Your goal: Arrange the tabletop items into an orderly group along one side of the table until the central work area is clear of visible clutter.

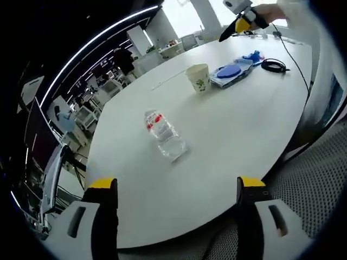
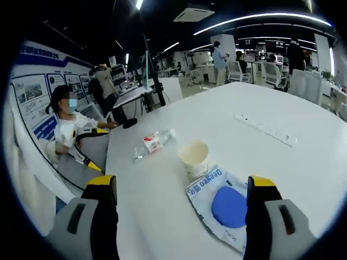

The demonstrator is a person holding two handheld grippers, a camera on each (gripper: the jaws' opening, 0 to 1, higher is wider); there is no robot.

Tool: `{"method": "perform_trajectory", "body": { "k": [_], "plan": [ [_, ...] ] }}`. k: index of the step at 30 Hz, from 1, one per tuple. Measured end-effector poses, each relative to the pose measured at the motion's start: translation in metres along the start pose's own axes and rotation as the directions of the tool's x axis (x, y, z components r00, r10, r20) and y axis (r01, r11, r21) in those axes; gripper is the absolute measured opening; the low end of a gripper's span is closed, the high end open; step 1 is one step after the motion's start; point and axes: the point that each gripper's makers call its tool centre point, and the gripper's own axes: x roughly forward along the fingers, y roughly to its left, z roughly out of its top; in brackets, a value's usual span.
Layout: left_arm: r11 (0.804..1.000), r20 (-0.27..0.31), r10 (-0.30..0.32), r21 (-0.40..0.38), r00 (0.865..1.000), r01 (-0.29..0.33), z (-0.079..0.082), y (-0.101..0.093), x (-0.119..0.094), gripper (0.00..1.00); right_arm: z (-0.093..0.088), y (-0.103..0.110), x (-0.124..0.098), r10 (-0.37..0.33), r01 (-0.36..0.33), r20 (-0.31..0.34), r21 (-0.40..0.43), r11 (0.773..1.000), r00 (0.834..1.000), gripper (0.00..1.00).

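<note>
A clear plastic bottle [image 1: 165, 135] with a red label lies on its side on the white table [image 1: 227, 141], just beyond my open left gripper [image 1: 176, 187], which holds nothing. Farther off stand a paper cup [image 1: 198, 77] and a flat blue-and-white packet [image 1: 232, 73]. My right gripper [image 1: 230, 30] hangs above the table's far end in a hand. In the right gripper view the packet [image 2: 225, 203] lies between the open, empty jaws of the right gripper [image 2: 181, 187]. The cup [image 2: 195, 157] stands just past it, and the bottle [image 2: 154, 142] lies beyond that.
A small blue item [image 1: 254, 56] and a coiled black cable [image 1: 274, 65] lie beside the packet near the table edge. A white power strip [image 2: 265, 130] lies mid-table. Office chairs, desks and several people fill the room behind. A grey mesh chair [image 1: 320, 179] sits at the table's edge.
</note>
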Motion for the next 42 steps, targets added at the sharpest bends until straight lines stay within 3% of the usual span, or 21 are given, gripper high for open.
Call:
{"method": "perform_trajectory", "body": {
  "k": [10, 14, 25, 34, 42],
  "plan": [
    [0.999, 0.0, -0.013, -0.031, 1.0, 0.013, 0.003, -0.003, -0.002, 0.94, -0.033, -0.001, -0.024, -0.047, 0.048, -0.007, 0.072, 0.996, 0.999, 1.0],
    [0.998, 0.0, -0.014, -0.054, 1.0, 0.014, 0.004, -0.003, -0.004, 0.94, -0.039, -0.001, -0.029, -0.057, 0.056, 0.013, 0.102, 0.993, 0.998, 1.0],
    [0.992, 0.002, -0.041, -0.117, 0.999, 0.041, 0.009, -0.007, -0.006, 0.93, -0.077, 0.002, -0.039, -0.083, 0.083, -0.006, 0.187, 0.979, 0.997, 1.0],
    [0.976, 0.032, -0.065, -0.208, 0.997, 0.07, 0.012, -0.002, -0.007, 0.94, -0.092, -0.006, -0.063, -0.147, 0.141, 0.006, 0.235, 0.962, 0.989, 1.0],
    [0.957, 0.042, -0.074, -0.279, 0.996, 0.083, 0.012, 0.003, -0.005, 0.94, -0.109, -0.007, -0.07, -0.183, 0.175, 0.002, 0.288, 0.941, 0.983, 0.99]
  ]
}}
